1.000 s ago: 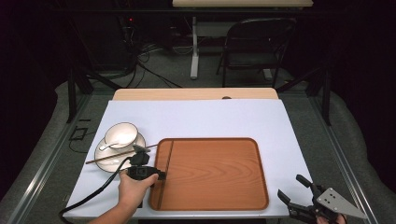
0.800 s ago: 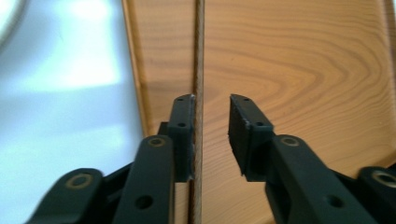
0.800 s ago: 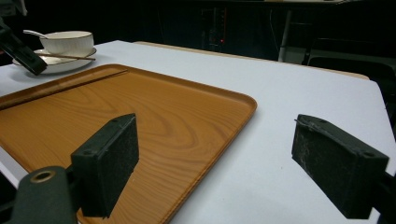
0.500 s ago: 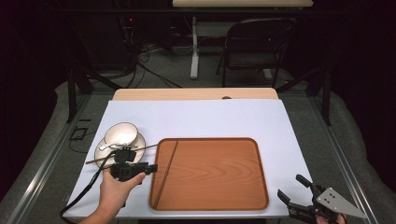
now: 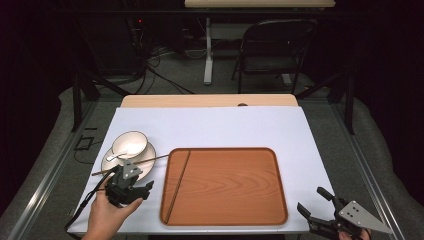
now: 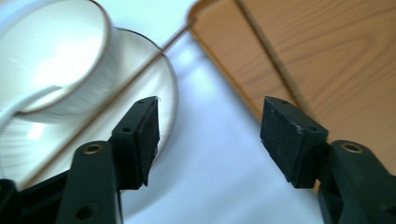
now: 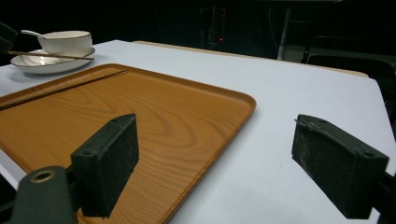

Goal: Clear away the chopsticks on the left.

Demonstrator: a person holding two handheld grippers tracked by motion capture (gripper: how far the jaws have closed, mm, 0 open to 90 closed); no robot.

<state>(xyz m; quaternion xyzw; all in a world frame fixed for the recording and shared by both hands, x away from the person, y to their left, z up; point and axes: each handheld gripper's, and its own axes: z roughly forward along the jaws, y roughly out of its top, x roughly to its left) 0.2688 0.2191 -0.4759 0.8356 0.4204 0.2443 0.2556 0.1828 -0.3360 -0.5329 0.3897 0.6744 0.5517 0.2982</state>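
Note:
A wooden tray [image 5: 225, 149] [image 6: 336, 56] [image 7: 163, 107] lies mid-table, and one chopstick [image 5: 178, 185] [image 6: 271, 51] [image 7: 60, 88] rests along its left side. To its left, a white bowl [image 5: 129, 145] [image 6: 51, 51] [image 7: 65, 41] with a spoon [image 5: 115, 156] sits on a saucer [image 5: 148, 151] [image 6: 168, 93]. A second chopstick [image 5: 155, 159] [image 6: 140, 70] [image 7: 46, 55] lies across the saucer. My left gripper [image 5: 148, 190] [image 6: 210, 116] hovers between saucer and tray; its jaws have just been opening, with nothing between them. My right gripper [image 5: 310, 198] [image 7: 215, 140] stands open and empty off the tray's near right corner.
The white table cover [image 5: 210, 127] reaches back to a wooden strip [image 5: 210, 101]. A folding chair [image 5: 272, 50] and cables stand on the floor behind the table. The left gripper's cable [image 5: 82, 212] trails off the near left edge.
My left gripper drew back leftward from the tray's left edge and rose a little, its jaws opening. One chopstick stays on the tray. The right gripper has not moved.

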